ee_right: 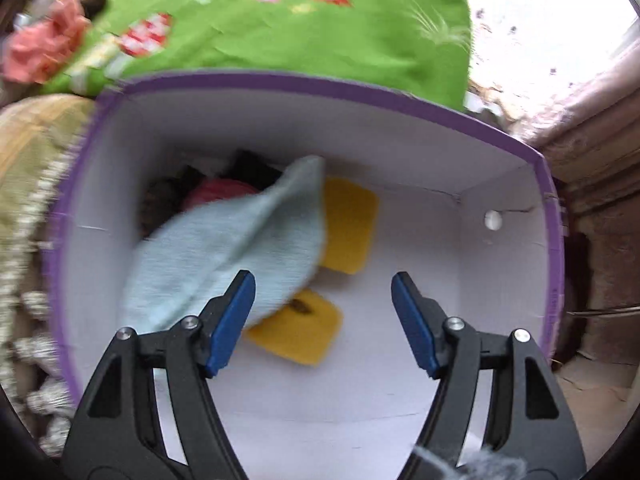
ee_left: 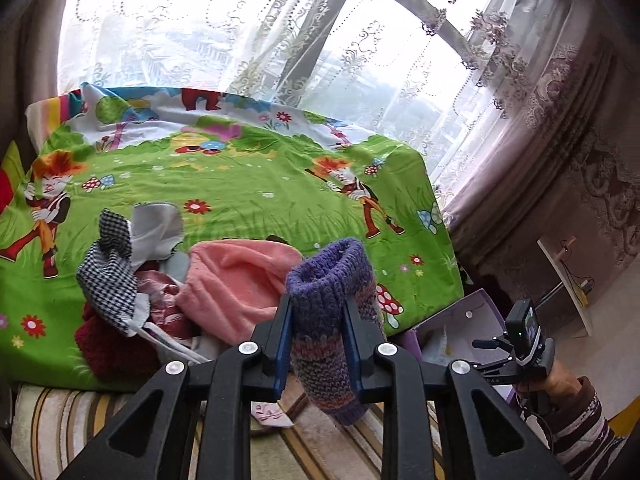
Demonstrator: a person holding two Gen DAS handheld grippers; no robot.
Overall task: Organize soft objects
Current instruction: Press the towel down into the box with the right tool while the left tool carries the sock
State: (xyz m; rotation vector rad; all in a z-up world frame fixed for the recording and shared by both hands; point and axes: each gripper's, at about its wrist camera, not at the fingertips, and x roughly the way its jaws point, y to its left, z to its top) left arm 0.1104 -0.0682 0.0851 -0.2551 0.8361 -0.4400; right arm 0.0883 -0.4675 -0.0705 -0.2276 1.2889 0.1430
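Note:
My left gripper [ee_left: 318,308] is shut on a purple knitted sock [ee_left: 332,300] and holds it up above the bed's near edge. Behind it on the green cartoon bedsheet [ee_left: 248,184] lies a pile: a pink fleece piece [ee_left: 236,280], a houndstooth cloth [ee_left: 110,280], a grey cloth [ee_left: 156,228] and a dark red knit [ee_left: 112,344]. My right gripper [ee_right: 323,292] is open and empty over a purple-rimmed white box [ee_right: 500,184]. In the box lie a pale blue sock [ee_right: 236,248], yellow pieces [ee_right: 348,224], and dark and pink items [ee_right: 216,192] at the back.
The box [ee_left: 464,320] stands on the floor by the bed's right corner, with the right gripper's handle [ee_left: 524,340] above it. A striped rug [ee_left: 80,432] lies below. Lace curtains [ee_left: 400,80] and a window are behind the bed. A fringed cushion [ee_right: 28,184] is left of the box.

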